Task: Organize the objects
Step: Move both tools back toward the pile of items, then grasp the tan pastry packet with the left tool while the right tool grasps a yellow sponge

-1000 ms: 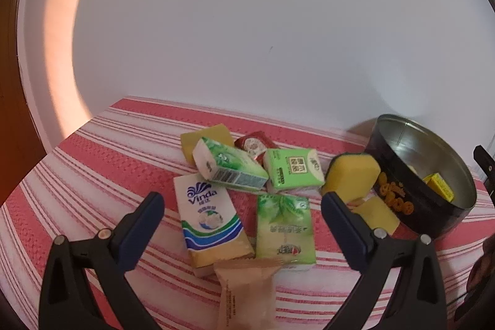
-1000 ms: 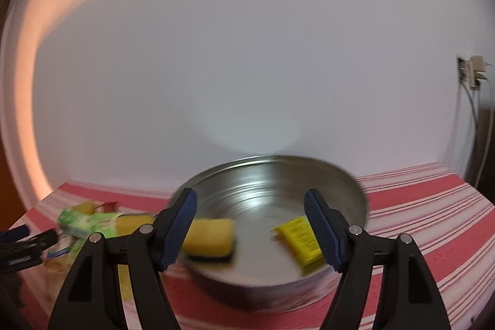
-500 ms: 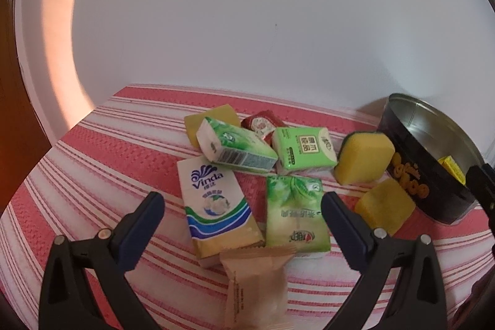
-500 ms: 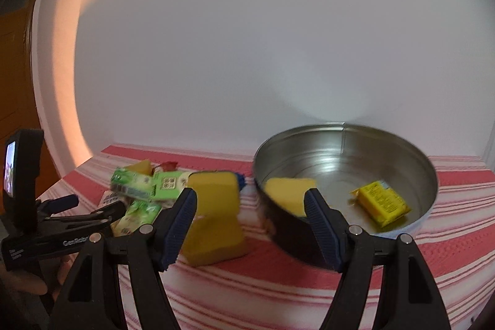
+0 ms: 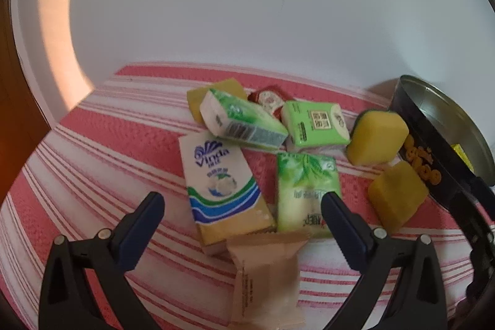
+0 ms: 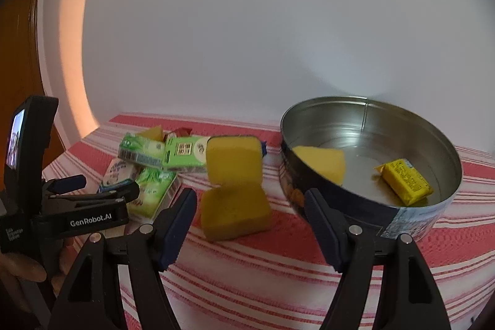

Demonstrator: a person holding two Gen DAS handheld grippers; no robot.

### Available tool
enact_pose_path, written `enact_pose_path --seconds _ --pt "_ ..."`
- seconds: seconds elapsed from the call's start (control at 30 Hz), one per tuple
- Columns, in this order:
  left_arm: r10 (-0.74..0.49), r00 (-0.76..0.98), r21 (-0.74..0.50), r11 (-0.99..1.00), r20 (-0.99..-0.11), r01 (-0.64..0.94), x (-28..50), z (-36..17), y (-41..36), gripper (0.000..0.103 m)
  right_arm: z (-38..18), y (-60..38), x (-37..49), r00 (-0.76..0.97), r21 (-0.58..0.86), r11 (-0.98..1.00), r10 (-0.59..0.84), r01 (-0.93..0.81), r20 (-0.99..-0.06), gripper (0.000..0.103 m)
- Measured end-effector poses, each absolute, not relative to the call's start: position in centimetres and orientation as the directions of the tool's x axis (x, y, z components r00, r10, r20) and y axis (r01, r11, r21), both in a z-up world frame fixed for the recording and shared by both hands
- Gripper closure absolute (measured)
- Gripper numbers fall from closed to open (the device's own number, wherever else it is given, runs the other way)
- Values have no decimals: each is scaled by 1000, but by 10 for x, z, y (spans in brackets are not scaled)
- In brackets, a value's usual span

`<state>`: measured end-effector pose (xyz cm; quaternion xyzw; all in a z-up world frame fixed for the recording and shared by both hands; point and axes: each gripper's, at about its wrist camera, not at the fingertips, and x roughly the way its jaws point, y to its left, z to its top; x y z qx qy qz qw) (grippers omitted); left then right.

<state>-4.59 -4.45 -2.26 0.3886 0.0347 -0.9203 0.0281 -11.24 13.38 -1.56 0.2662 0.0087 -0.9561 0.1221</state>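
- We use the round tin (image 6: 371, 163) as our landmark. It sits on the striped cloth (image 6: 278, 268).
- Inside the tin we see a yellow packet (image 6: 403, 181). A yellow shape shows at the tin's near wall, but we cannot tell if it is a real sponge or a reflection.
- Just beside the tin, on its left, lie two yellow sponges (image 6: 235, 203), one leaning on the other.
- Farther from the tin is a pile of tissue packs (image 5: 306, 194), with the Vinda pack (image 5: 222, 184) among them and a tan wrapper (image 5: 266, 274) in front.
- Our right gripper (image 6: 250, 225) has its jaws wide apart and holds nothing. It hovers between the sponges and the tin.
- Our left gripper (image 5: 241, 225) is also wide apart and holds nothing, above the tissue packs.
- The sponges are soft, so a hard squeeze may make one pop out.
- Our two grippers are near each other, so they may bump.
- A knock on the tin's wall may slide it away.
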Motion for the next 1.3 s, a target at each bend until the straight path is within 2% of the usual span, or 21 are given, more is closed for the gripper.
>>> enact_pose_path --seconds 0.27,0.57,0.9,0.97,1.03,1.1,1.17,1.23,1.3 --pt "30 -656 -107 -991 -754 78 -50 -32 -50 1 -22 136 -118 -807 57 -969 -233 242 -542 29" --pt "247 -568 -315 -949 -785 24 -39 -39 -71 1 -27 139 -125 -781 64 -966 -240 250 -576 29" --pt "124 -563 -146 -989 -817 -5 -28 -43 -56 2 -30 140 -129 -758 83 -961 -258 262 -599 29" --pt "85 -574 -105 -994 -814 2 -25 -43 -54 9 -30 142 -130 -753 88 -962 -258 258 -605 29" --pt "28 -591 -45 -999 -806 14 -21 -43 -54 28 -31 143 -131 -750 94 -963 -255 251 -610 29" --pt "12 -606 -27 -1000 -795 15 -18 -43 -55 34 -32 144 -133 -744 104 -963 -258 248 -617 29" --pt "17 -616 -30 -1000 -787 11 -16 -41 -56 47 -33 145 -134 -737 110 -962 -263 250 -622 29" --pt "34 -624 -45 -999 -781 1 -12 -40 -60 66 -33 145 -135 -734 111 -961 -266 254 -625 29" --pt "70 -626 -91 -996 -777 1 -11 -38 -66 67 -34 144 -136 -728 113 -960 -269 257 -631 29"
